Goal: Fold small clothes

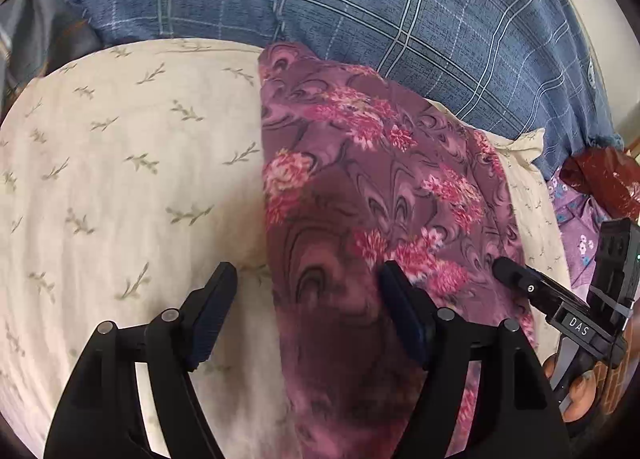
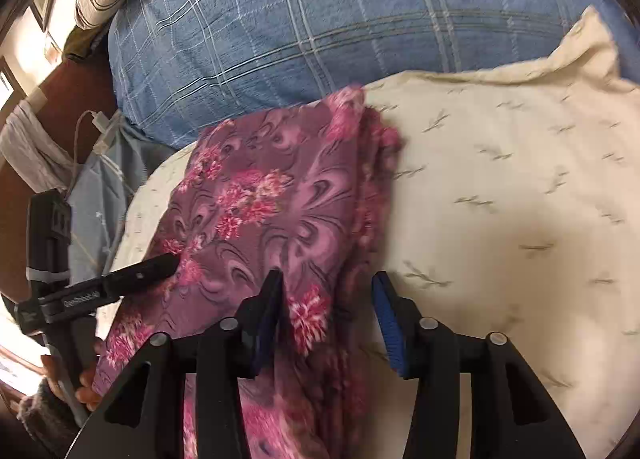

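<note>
Purple floral cloth point(image 1: 384, 195) is lying folded into a long strip on the cream pillow point(image 1: 132, 163), running from the frame centre down to the bottom edge in the left wrist view. In the right wrist view it is sitting left of centre, layered edges stacked along its right side, so a lengthwise fold is looking done.

Left tool point(image 1: 308, 311) is hanging spread over the strip's left edge: left finger over bare pillow, right finger over the cloth, nothing pinched. Right tool point(image 2: 326, 319) is also spread, straddling the stacked right edge at lower centre of its view; cloth is passing under the jaws but the pads are not pressing it.

My read: both tools are bracketing opposite long edges because the cloth is being left to settle flat, with the near end in reach for a crosswise fold. Pillow is serving as the work surface, soft, so cloth is likely bunching if dragged.

Blue plaid blanket point(image 1: 360, 7) is filling the top of both views, clear of the cloth apart from touching its far end. A hand point(image 1: 580, 391) is gripping the right tool's handle at lower right of the left view.
</note>
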Available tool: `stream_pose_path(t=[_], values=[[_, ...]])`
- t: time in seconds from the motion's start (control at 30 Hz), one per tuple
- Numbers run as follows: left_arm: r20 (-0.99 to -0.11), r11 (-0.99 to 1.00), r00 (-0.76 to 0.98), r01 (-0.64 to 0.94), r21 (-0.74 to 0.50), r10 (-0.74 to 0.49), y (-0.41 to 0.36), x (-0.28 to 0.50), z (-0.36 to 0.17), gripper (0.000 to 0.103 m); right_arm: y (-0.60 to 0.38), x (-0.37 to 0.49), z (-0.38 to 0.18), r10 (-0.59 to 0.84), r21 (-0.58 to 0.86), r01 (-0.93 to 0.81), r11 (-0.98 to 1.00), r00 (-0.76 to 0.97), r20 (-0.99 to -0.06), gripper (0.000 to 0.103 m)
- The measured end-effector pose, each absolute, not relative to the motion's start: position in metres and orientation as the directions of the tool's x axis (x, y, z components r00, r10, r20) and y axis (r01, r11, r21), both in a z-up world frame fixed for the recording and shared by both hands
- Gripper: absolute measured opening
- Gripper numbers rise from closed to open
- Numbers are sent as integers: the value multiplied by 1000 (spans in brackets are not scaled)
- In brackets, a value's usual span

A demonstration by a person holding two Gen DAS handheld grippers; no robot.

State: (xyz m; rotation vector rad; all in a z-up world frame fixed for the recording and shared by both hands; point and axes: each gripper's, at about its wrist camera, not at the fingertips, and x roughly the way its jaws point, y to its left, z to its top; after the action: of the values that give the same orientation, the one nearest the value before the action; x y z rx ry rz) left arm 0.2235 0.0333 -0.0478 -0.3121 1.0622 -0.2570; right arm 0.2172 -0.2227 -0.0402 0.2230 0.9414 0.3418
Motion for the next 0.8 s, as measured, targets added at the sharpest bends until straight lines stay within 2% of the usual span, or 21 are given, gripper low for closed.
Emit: stream_pose_path(t=[0.03, 0.1, 0.17, 0.23, 0.33, 0.47, 0.53, 0.67, 0.8], values=[[-811, 927, 469, 48, -372, -349, 36, 217, -45, 74, -225, 210, -33, 362, 315, -182, 931, 551, -752, 48], [-811, 937, 492, 28, -349, -317, 46, 195, -36, 74, -231, 193, -21, 301, 258, -158, 953, 564, -769, 61], [-816, 955, 517, 11, -295, -258, 43, 177, -26, 78, -236, 169, -10, 213, 171, -127, 977, 578, -787, 90], [-824, 977, 542, -24, -212, -166, 45, 156, -20, 81, -244, 141, -5, 160, 125, -100, 987, 590, -791, 103], [-824, 998, 566, -46, -54, -18, 40, 123, -18, 82, -241, 110, -11, 68, 23, -93, 995, 515, -854, 103], [-824, 997, 561, -40, 67, 77, 34, 90, -24, 82, -242, 56, -18, 12, -42, -87, 995, 541, -841, 103], [-821, 998, 567, -30, 57, 64, 37, 83, -22, 82, -243, 47, -15, 52, -1, -95, 995, 552, -832, 103], [-801, 994, 595, -36, -103, -61, 45, 91, 1, 82, -249, 53, 3, 164, 124, -108, 986, 586, -794, 103], [-816, 994, 572, -7, -109, -85, 37, 89, -6, 82, -260, 86, -18, 334, 349, -73, 934, 524, -784, 101]])
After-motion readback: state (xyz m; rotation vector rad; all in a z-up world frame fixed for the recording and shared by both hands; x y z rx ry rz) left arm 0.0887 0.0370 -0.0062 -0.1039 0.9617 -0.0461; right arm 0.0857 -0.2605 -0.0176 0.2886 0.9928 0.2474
